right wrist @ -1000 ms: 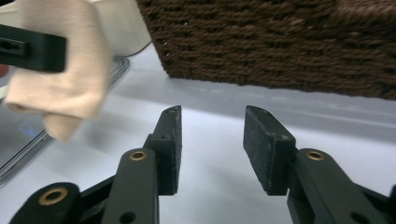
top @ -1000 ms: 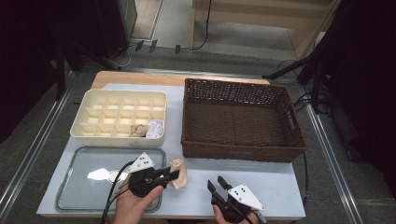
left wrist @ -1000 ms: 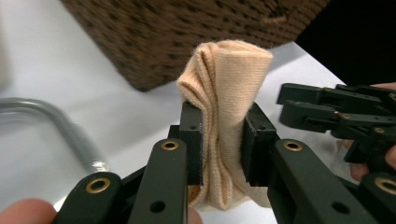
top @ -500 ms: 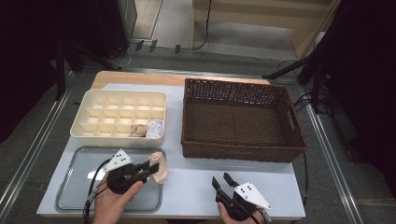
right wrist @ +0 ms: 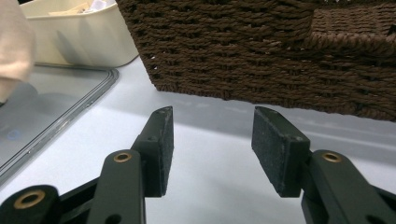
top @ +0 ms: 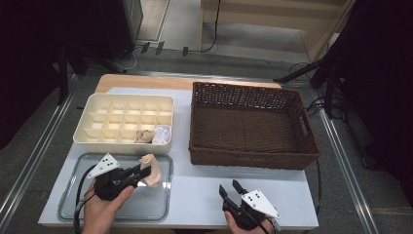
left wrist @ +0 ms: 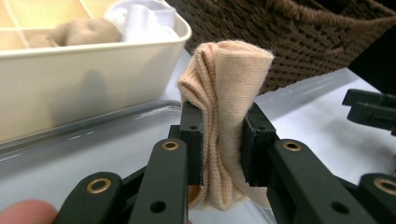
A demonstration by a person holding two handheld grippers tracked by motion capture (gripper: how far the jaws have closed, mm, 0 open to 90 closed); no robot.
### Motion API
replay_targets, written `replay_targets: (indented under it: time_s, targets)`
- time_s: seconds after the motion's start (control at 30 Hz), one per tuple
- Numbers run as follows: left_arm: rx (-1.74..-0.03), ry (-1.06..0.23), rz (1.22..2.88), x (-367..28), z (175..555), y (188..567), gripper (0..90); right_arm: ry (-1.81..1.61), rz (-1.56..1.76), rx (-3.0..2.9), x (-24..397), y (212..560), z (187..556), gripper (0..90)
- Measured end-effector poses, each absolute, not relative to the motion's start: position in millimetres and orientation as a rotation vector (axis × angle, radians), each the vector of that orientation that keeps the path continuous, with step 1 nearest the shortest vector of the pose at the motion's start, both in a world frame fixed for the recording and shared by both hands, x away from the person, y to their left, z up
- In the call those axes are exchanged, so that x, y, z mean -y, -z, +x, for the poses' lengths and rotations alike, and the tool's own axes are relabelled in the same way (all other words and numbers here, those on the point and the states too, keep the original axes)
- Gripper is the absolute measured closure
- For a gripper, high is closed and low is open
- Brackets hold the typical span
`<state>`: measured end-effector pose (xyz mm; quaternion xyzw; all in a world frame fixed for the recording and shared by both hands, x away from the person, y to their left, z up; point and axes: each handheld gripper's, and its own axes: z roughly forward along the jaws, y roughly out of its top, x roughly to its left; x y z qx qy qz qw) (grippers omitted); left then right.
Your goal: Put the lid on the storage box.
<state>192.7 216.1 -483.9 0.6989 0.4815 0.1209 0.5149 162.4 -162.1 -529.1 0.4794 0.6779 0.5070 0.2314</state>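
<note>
Left gripper (top: 142, 171) at the lower left of the high view is clamped on a rolled peach sock (top: 151, 169), and holds it over the right part of the metal tray (top: 73, 207). In the left gripper view the two black pads press the sock (left wrist: 224, 126) at its middle, and the cloth bulges above and below them. Right gripper (top: 230, 189) at the lower middle of the frame has nothing between its pads; its jaws have just been opening and stand apart over the bare table (top: 195, 190).

I judge the sock to be very light and soft. It gives under pressure and is not fragile, but a loose roll can unwind or slip out. The best place to hold it is across the thick middle of the roll, as now, not at a thin edge.

Farther up, the cream divided box (top: 97, 107) sits at the middle left with a beige sock (top: 143, 136) and a white sock (top: 161, 134) in its near right cells. The brown wicker basket (top: 253, 158) stands to the right.
</note>
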Motion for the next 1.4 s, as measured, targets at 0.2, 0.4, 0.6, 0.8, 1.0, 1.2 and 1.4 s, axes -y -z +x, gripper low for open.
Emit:
replay_targets:
  time_s: [0.2, 0.4, 0.6, 0.8, 1.0, 1.2, 1.4]
  targets:
    - [-1.192, -0.326, 1.635, -239.8, 193.5, 472.8, 75.3, -1.389, 1.321, -1.867, 161.1, 529.7, 162.3, 49.8]
    - [-1.205, -0.34, 1.613, -253.1, 197.5, 463.2, 75.5, -1.385, 1.316, -1.878, 158.7, 530.1, 161.8, 49.9]
    - [-1.228, -0.37, 1.591, -266.2, 206.2, 454.3, 75.7, -1.384, 1.318, -1.883, 157.3, 530.4, 161.6, 50.1]
    - [-1.247, -0.4, 1.58, -275.8, 218.3, 446.5, 75.7, -1.388, 1.313, -1.889, 157.1, 530.4, 161.2, 49.9]
    - [-1.263, -0.414, 1.578, -278.9, 232.7, 441.6, 75.7, -1.386, 1.308, -1.888, 156.8, 530.2, 160.7, 49.9]
    - [-1.276, -0.441, 1.588, -279.8, 249.2, 439.0, 75.7, -1.381, 1.31, -1.89, 157.5, 530.5, 160.1, 49.9]
    - [-1.302, -0.452, 1.576, -282.7, 263.8, 439.3, 75.7, -1.377, 1.31, -1.897, 156.9, 531.2, 159.5, 49.9]
